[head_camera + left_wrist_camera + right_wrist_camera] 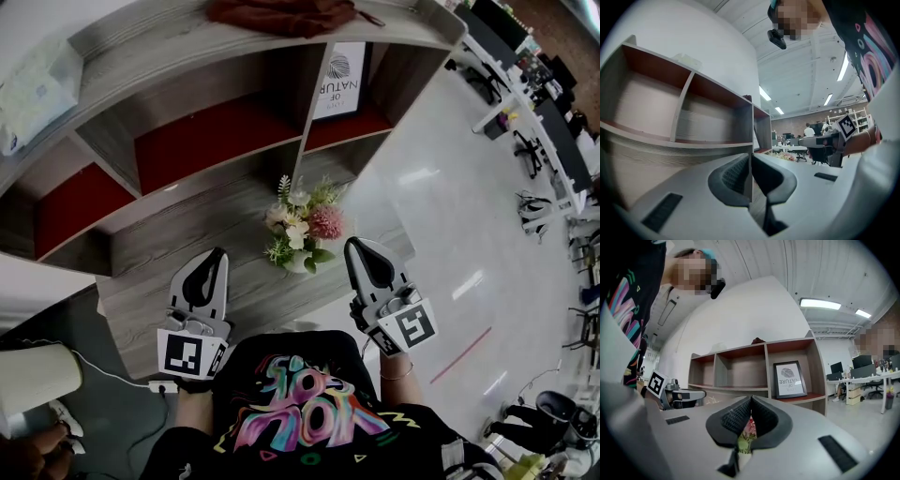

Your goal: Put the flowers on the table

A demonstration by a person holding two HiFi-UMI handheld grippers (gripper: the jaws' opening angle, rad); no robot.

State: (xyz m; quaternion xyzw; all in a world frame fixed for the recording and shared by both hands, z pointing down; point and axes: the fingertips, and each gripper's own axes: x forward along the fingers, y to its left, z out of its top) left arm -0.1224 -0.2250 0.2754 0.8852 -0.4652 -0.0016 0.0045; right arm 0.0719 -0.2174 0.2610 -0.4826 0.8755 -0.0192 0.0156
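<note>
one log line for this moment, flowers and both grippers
flowers: standing on table, between grippers | left gripper: shut, empty | right gripper: shut, empty, right of flowers

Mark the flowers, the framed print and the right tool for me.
flowers point(301, 228), head view: middle of the bouquet.
framed print point(789, 379), right gripper view: middle of the white sheet.
right tool point(356, 246), head view: tips of its closed jaws.
</note>
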